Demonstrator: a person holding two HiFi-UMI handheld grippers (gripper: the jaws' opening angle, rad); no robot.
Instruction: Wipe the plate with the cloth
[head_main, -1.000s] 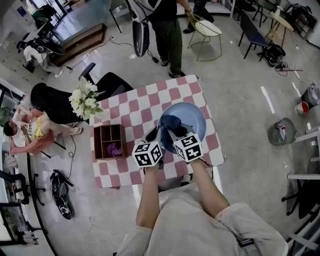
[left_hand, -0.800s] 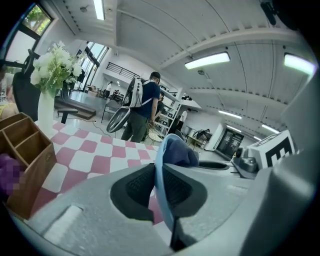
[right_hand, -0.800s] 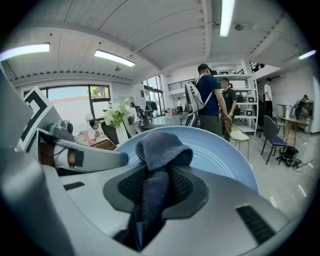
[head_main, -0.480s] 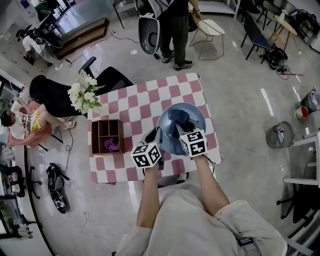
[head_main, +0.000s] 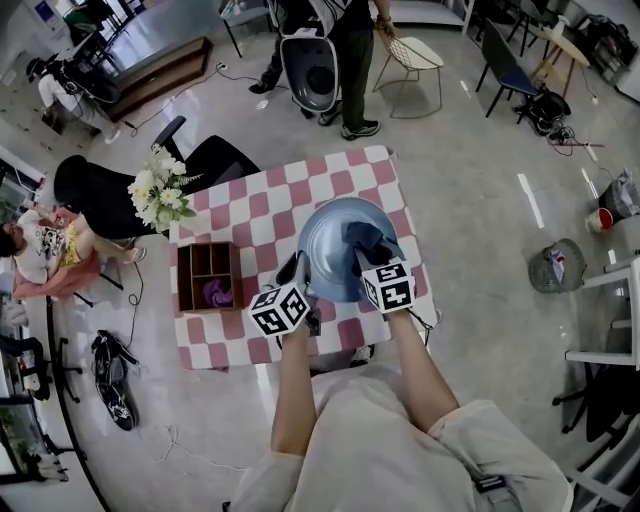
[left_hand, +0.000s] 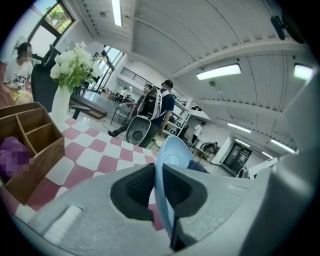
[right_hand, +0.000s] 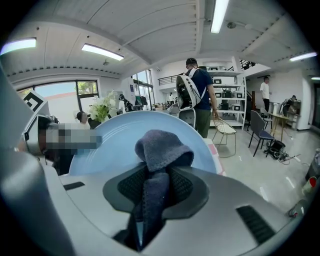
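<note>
Left hand-held gripper (head_main: 297, 272): jaws are being held nearly closed, with only the plate's thickness between them. The rim of the light blue plate (head_main: 325, 240) is being pinched at its near-left edge. In the left gripper view the plate (left_hand: 171, 150) is being seen edge-on, standing up between the pads of the hand-held gripper (left_hand: 156, 186).

Right hand-held gripper (head_main: 366, 262): jaws are being kept narrow and clamped on a bunched strip of the dark blue cloth (head_main: 366, 238). In the right gripper view the cloth (right_hand: 161, 149) is being gripped in the hand-held gripper (right_hand: 156, 192), and its folded-over end is being pressed against the face of the plate (right_hand: 112, 142).

The plate is being held tilted above the pink-and-white checked table (head_main: 250, 215), its face turned toward the right hand-held gripper. A wooden compartment box (head_main: 209, 277) with something purple inside is being left at the table's left side, well apart from the plate. White flowers (head_main: 155, 192) are being kept at the far-left corner.

Change since the earlier frames: the cloth is being carried across the plate. It was at the lower left of the face a second ago, near the upper middle half a second ago, and is now on the right part. The left grip on the rim is being kept the same.
</note>
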